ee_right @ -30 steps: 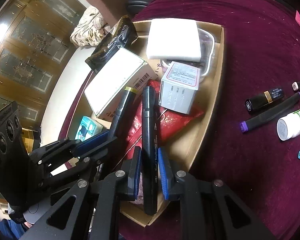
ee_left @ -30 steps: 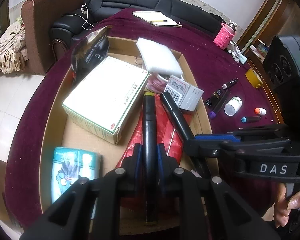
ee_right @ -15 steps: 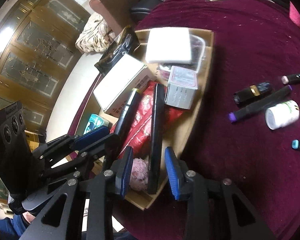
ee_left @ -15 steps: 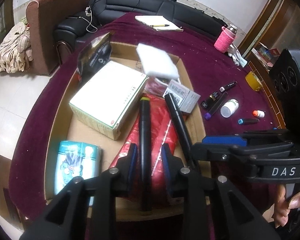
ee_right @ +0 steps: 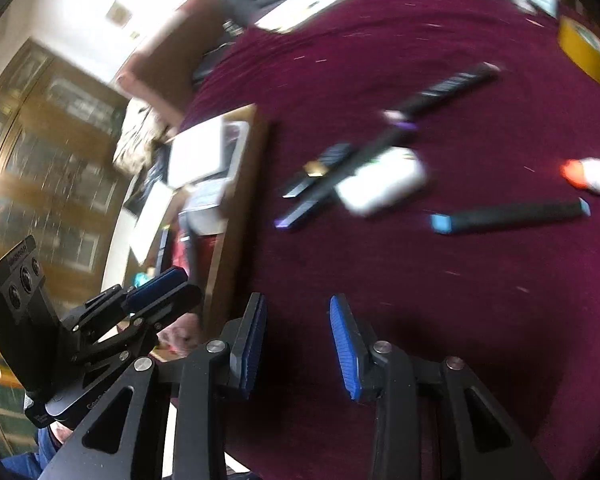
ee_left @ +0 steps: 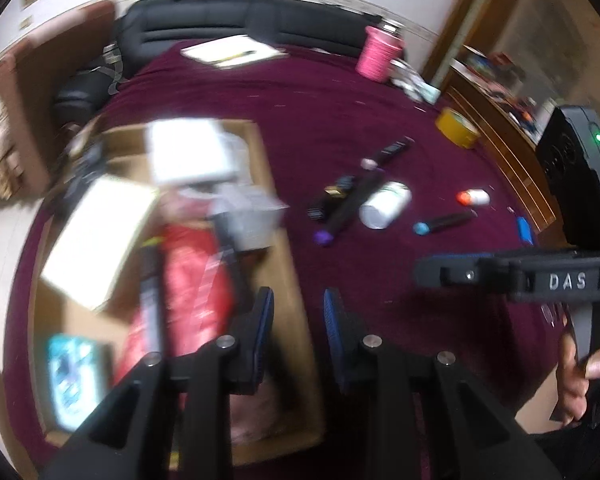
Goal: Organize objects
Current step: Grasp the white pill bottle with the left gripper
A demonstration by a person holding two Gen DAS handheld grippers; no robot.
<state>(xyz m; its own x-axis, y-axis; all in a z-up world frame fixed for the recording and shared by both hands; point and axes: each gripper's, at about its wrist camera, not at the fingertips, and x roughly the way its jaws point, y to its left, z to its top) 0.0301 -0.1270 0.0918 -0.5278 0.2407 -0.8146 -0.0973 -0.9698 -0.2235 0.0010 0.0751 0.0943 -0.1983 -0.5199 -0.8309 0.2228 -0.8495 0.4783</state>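
Both frames are motion-blurred. My left gripper point(ee_left: 298, 300) is open and empty over the right edge of the cardboard box point(ee_left: 288, 280). Two black markers point(ee_left: 150, 280) lie in the box on a red packet point(ee_left: 192, 280). My right gripper point(ee_right: 296, 308) is open and empty above the maroon tablecloth, right of the box point(ee_right: 236, 200). On the cloth lie a purple-capped marker point(ee_left: 344, 212), a white bottle point(ee_left: 384, 206), a blue-capped marker point(ee_left: 444, 222), a lipstick point(ee_left: 332, 198) and a small orange-capped bottle point(ee_left: 474, 198). The same loose items show in the right wrist view, with the blue-capped marker point(ee_right: 508, 214) nearest.
The box also holds a white carton point(ee_left: 96, 240), a white pad point(ee_left: 188, 156), a small grey box point(ee_left: 252, 216) and a teal packet point(ee_left: 70, 376). A pink cup point(ee_left: 378, 56), a yellow tape roll point(ee_left: 458, 128) and a notebook point(ee_left: 232, 52) sit farther back. A black sofa lies beyond.
Both grippers opened and let go of their black markers, which now lie in the box. Both then swung right, away from the box toward the loose items on the cloth.
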